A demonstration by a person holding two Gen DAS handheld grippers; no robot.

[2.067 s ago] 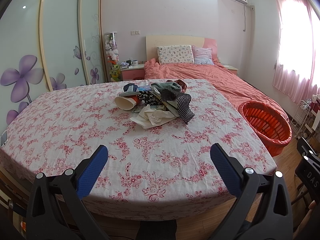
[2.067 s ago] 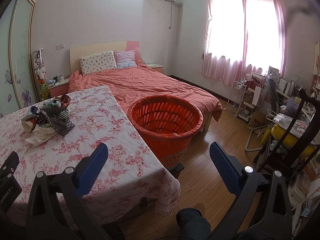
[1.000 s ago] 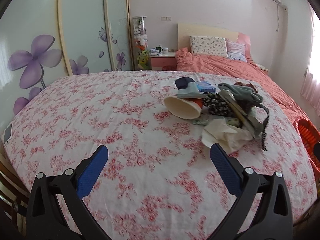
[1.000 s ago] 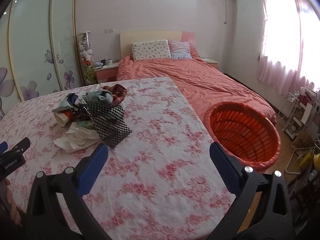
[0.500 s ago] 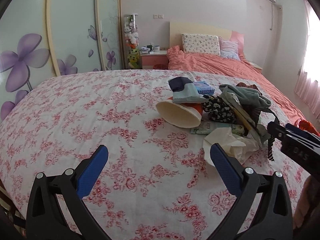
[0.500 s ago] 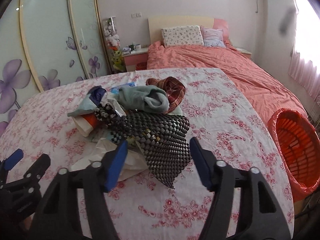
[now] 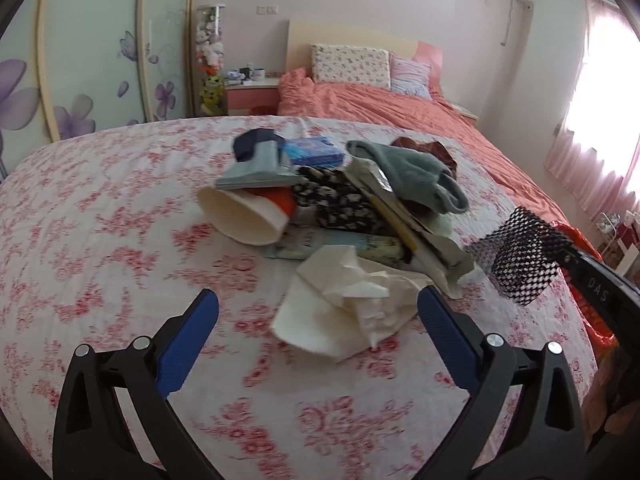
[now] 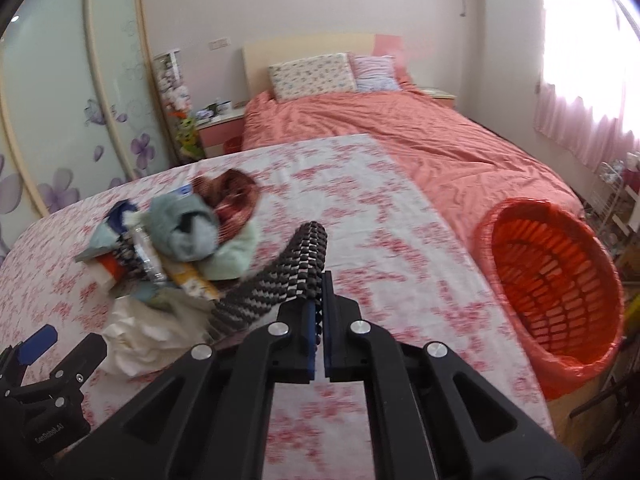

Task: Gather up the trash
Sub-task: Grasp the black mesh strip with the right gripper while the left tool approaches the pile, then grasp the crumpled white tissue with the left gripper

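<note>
Now the right gripper [image 8: 316,322], jaws just closed, clamps the lifted black mesh [image 8: 296,276]; left gripper [image 7: 318,316] wide before crumpled tissue [image 7: 348,308], lower centre.

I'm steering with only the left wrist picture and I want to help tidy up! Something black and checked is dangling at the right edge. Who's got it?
Observer: The right gripper has it. Its jaws have just closed on the black checked mesh, pinching one end of it between the pads.
Operator: Where does the trash go? I only see a bit of orange.
Observer: That is the orange basket, standing beside the flowered table on the right. Its mouth is wide open and it has an orange liner.
Operator: Is anything in the basket already?
Observer: The part of its inside that shows looks bare, just slatted walls.
Operator: What is my gripper doing?
Observer: The left gripper is open, with the crumpled white paper in front of it.
</note>
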